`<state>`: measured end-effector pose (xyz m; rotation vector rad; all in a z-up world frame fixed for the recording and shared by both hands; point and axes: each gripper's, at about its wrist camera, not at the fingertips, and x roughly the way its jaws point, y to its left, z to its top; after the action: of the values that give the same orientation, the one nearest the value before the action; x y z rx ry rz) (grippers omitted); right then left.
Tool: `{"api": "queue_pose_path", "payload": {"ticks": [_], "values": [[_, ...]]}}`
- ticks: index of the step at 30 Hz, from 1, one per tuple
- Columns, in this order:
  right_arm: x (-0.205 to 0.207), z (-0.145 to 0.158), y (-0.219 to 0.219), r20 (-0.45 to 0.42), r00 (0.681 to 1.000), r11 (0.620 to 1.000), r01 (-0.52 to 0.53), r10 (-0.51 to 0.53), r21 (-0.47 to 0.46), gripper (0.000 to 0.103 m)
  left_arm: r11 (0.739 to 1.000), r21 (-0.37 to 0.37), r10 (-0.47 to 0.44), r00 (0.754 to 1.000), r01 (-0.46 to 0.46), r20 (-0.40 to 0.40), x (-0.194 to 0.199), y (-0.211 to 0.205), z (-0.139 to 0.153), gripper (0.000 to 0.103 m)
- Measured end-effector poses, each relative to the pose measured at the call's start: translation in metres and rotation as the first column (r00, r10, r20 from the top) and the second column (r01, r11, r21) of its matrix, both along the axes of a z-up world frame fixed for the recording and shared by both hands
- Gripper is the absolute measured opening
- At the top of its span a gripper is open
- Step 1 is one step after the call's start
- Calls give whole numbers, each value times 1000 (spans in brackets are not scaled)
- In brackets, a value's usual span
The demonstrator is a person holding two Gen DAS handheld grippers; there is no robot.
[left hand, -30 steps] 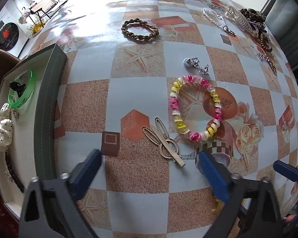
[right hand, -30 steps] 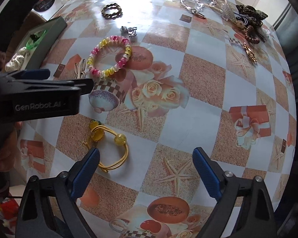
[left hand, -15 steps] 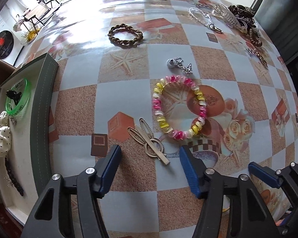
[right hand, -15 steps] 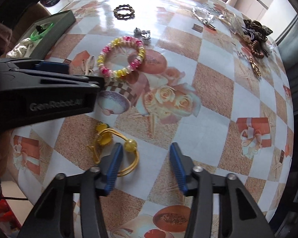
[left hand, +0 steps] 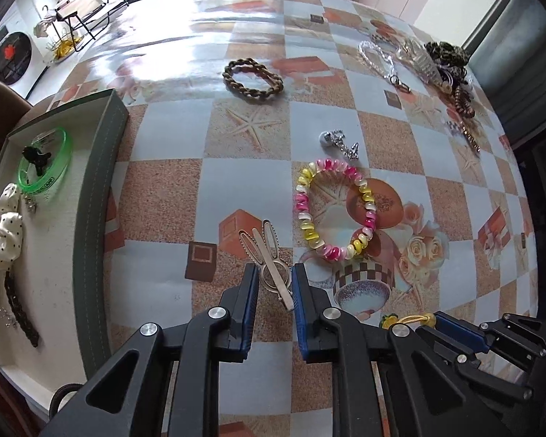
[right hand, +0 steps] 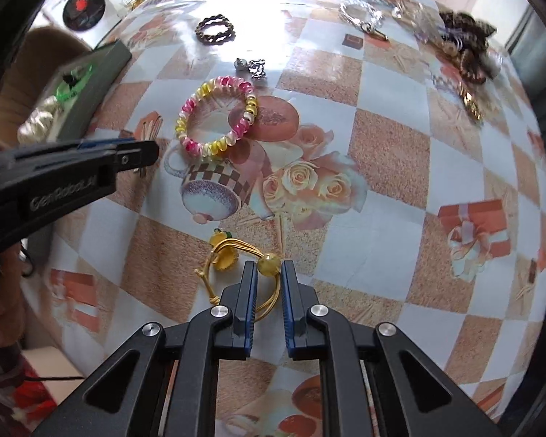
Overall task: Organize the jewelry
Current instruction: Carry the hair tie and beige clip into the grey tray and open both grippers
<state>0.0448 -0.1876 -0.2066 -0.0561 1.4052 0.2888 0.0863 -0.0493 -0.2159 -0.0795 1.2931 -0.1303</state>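
A silver rabbit-shaped hair clip (left hand: 264, 245) lies on the patterned tablecloth. My left gripper (left hand: 275, 269) points down over it, its jaws closing, and both blue pads touch the sides of the clip's round end. In the right wrist view a yellow hair tie (right hand: 225, 258) with an amber bead lies on the cloth. My right gripper (right hand: 267, 267) is closing too, with the bead squeezed between its pads. A green-walled box (left hand: 98, 182) stands at the left and holds a green bangle (left hand: 63, 160), a white dotted scrunchie (left hand: 2, 233) and a dark braid.
A pink and yellow bead bracelet (left hand: 302, 215) lies just beyond the clip, with a silver charm (left hand: 336, 140) behind it. A brown braided band (left hand: 251, 91) sits farther back. A pile of chains and dark hair ties (left hand: 447, 62) occupies the far right corner.
Both grippers went from wide open to nearly shut. The left closed in on the rabbit clip, the right on the bead of the yellow hair tie.
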Motion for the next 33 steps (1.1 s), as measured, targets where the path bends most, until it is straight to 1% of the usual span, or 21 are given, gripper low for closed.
{"api": "queue_pose_path", "payload": {"ticks": [2, 6, 11, 14, 21, 26, 33], "values": [[3, 3, -5, -18, 999, 999, 28, -27, 32, 14, 1000, -13, 8, 1000, -8, 6, 1, 5, -1, 22], [15, 12, -15, -37, 997, 994, 75, -72, 82, 14, 999, -28, 19, 1000, -18, 23, -4, 15, 12, 22], [24, 22, -16, -33, 996, 991, 86, -83, 98, 14, 998, -44, 38, 998, -36, 46, -11, 28, 26, 22], [16, 26, -15, -39, 995, 989, 92, -88, 115, 14, 998, -50, 53, 997, -50, 58, -16, 37, 34, 22], [18, 35, 7, -11, 998, 990, 62, -61, 125, 14, 994, -55, 98, 991, -93, 87, -26, 61, 47, 22], [24, 50, 24, 23, 999, 990, 31, -34, 135, 14, 991, -52, 124, 987, -119, 103, -32, 79, 56, 22], [39, 70, 55, 65, 998, 987, -24, 14, 157, 14, 983, -44, 185, 973, -180, 138, -47, 115, 70, 22]]}}
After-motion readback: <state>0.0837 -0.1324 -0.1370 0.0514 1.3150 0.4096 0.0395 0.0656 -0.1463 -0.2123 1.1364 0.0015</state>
